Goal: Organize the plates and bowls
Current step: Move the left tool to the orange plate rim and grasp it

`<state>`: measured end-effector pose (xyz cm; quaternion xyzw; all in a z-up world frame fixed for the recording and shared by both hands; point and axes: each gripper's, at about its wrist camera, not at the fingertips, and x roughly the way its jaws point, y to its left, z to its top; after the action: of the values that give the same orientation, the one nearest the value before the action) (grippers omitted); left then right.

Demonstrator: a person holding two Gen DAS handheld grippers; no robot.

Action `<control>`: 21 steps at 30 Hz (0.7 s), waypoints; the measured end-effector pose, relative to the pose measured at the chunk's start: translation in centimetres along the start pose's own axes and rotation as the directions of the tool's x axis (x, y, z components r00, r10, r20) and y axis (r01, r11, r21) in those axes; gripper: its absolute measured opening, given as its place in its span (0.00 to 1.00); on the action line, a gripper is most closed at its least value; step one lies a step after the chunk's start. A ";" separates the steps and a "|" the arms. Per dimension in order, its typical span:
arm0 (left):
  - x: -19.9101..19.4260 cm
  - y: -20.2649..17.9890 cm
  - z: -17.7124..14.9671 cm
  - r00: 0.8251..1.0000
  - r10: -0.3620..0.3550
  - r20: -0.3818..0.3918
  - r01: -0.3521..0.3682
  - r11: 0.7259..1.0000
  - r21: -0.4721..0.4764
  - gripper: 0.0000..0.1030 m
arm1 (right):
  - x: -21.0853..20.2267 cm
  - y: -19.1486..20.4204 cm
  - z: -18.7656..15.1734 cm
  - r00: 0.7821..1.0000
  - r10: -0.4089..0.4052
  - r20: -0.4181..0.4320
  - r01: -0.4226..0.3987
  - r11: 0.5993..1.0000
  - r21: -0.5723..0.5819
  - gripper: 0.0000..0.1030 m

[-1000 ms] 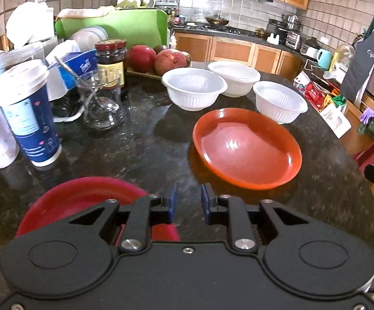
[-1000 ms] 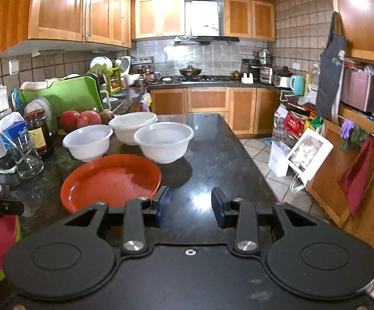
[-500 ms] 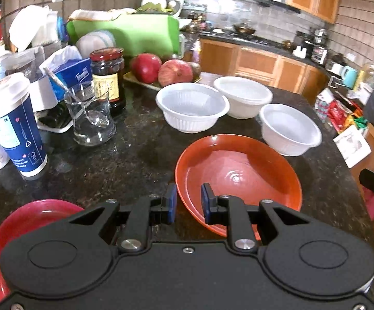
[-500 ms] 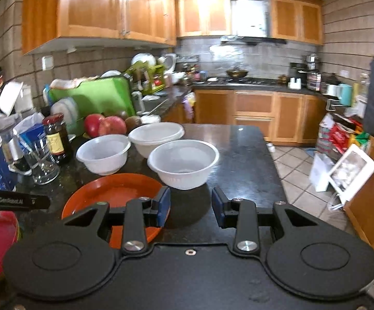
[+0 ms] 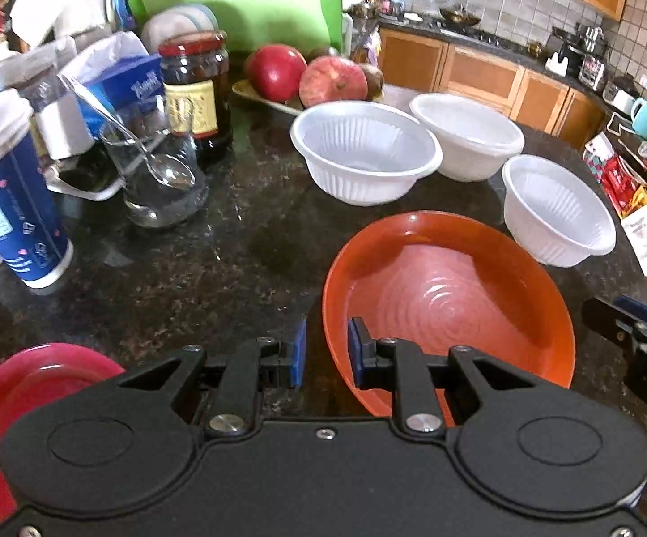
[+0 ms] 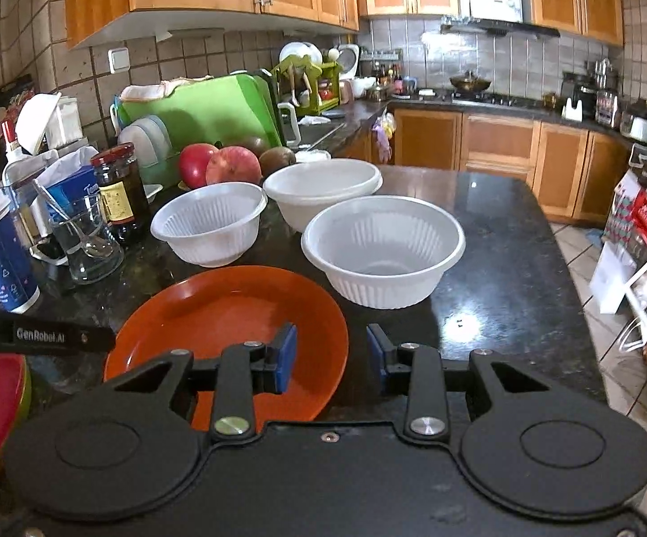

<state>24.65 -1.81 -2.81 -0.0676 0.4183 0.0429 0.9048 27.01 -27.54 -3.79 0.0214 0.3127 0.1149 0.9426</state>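
**Both claws straddle the orange plate's rim**

The left gripper (image 5: 325,355) stands spread, its blue pads either side of the orange plate (image 5: 449,300) rim at lower centre, not pressing. The right gripper (image 6: 331,358), likewise spread, straddles the opposite rim. "GenRobot.AI" reads on the left gripper's finger at left. Three white bowls (image 6: 384,248) sit beyond; a red plate (image 5: 19,398) lies lower left.

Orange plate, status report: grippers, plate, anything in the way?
Both grippers, left and right, open, empty, straddling opposite plate rims. Plate flat on counter. Nearest white bowl close behind.
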 end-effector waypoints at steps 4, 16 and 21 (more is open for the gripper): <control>0.7 0.0 0.2 0.999 -0.023 -0.028 0.023 1.000 -0.001 0.30 | 1.3 -0.4 0.3 1.000 0.009 -0.019 -0.009 1.000 0.015 0.34; 2.3 -0.5 1.0 0.998 -0.005 -0.055 0.006 1.000 0.023 0.29 | 3.5 -0.9 0.2 0.998 0.005 -0.066 -0.003 1.000 0.030 0.28; 2.8 -0.5 1.1 0.998 -0.003 -0.062 0.004 1.000 0.026 0.29 | 4.1 -0.8 0.1 0.997 0.005 -0.081 -0.003 1.000 0.022 0.26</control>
<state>27.36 -2.13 -4.26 -0.0577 0.4464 0.0338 0.8923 30.39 -27.36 -6.18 0.0279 0.3519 0.1142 0.9286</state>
